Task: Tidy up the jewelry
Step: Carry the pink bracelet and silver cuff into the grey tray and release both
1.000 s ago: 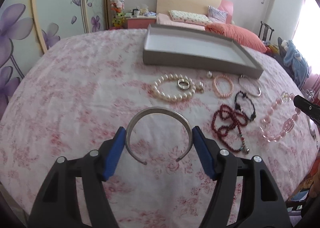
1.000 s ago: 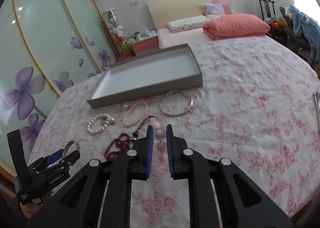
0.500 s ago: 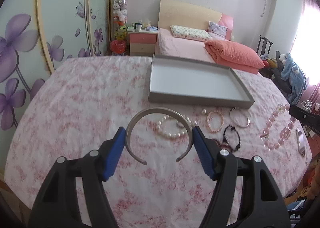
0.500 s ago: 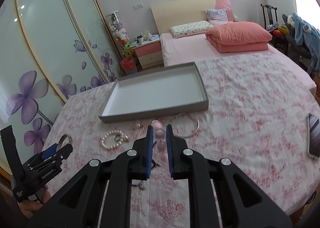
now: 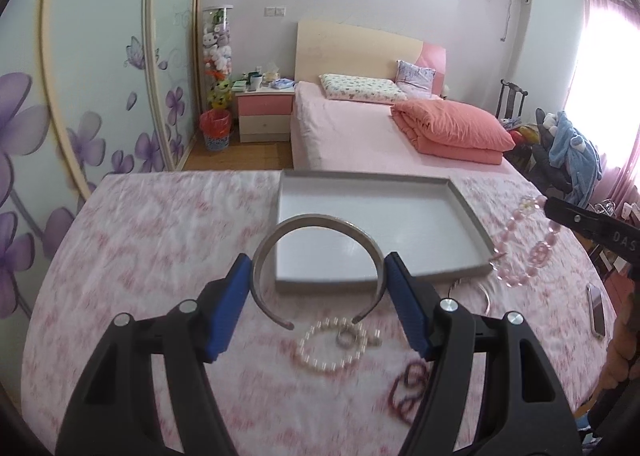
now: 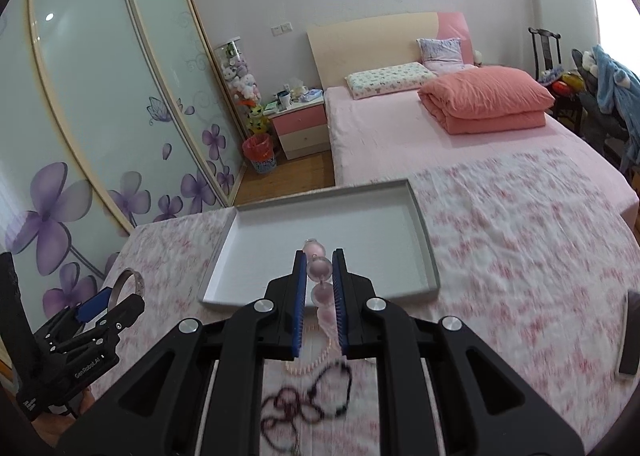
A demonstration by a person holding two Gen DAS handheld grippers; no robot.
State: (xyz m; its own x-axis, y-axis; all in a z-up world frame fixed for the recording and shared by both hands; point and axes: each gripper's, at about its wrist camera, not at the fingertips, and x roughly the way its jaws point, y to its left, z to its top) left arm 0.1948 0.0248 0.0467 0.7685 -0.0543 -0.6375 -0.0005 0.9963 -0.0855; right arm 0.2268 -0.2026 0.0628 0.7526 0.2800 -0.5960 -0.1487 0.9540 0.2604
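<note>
open silver metal cuff bangle (image 5: 318,256) clamped by its two sides between the blue pads of the left gripper (image 5: 318,284), held up off the cloth with its gap toward the camera; also visible at the far left of the right wrist view (image 6: 130,284). string of large translucent pink beads (image 6: 320,272) pinched between the nearly closed blue pads of the right gripper (image 6: 320,276), dangling below it; seen from the left wrist view hanging at the right (image 5: 524,244), just right of the tray. shallow grey rectangular tray with white floor (image 5: 472,223) lying farther off, on the pink floral tablecloth (image 5: 160,248). on the cloth nearer than the tray: white pearl bracelet (image 5: 320,360) with a small silver ring (image 5: 347,338) inside its loop, dark red bead string (image 5: 406,388) to its right, thin silver hoop (image 5: 486,294) by the tray's near right corner. phone (image 5: 596,306) at the right edge.
</note>
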